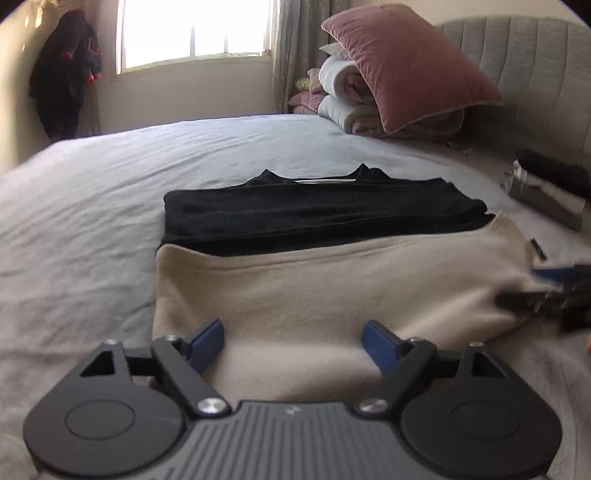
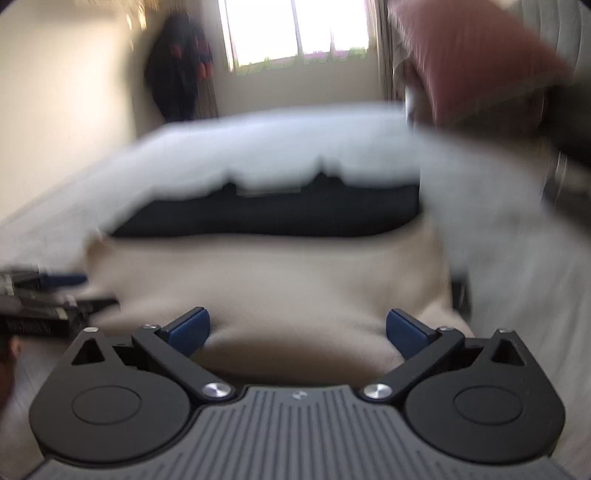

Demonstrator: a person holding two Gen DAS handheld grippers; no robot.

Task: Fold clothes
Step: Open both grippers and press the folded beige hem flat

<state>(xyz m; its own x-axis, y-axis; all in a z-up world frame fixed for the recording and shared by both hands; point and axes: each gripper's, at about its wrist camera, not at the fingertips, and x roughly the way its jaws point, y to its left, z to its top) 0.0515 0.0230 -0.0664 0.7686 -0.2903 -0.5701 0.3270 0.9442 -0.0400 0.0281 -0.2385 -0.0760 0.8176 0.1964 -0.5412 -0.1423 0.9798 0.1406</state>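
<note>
Across the pale blue-grey bed sheet [image 1: 92, 206] your soft beige fleece garment [image 1: 314, 288] lies crosswise, long axis left to right, just ahead of both grippers. Left gripper [image 1: 293, 341] and right gripper [image 2: 297, 328] hold their jaws spread, empty, at its near hem.

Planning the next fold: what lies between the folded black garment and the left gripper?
Only the beige fleece garment, spreading from the folded black garment to the open left gripper, in the left wrist view.

Home bedroom: wide bed [image 1: 184, 155] with pale sheet, padded grey headboard [image 1: 524, 55], pink pillow [image 1: 406, 62] on rolled bedding [image 1: 343, 99], curtained window [image 1: 192, 29], dark jacket [image 1: 66, 70] hanging in the wall corner
</note>
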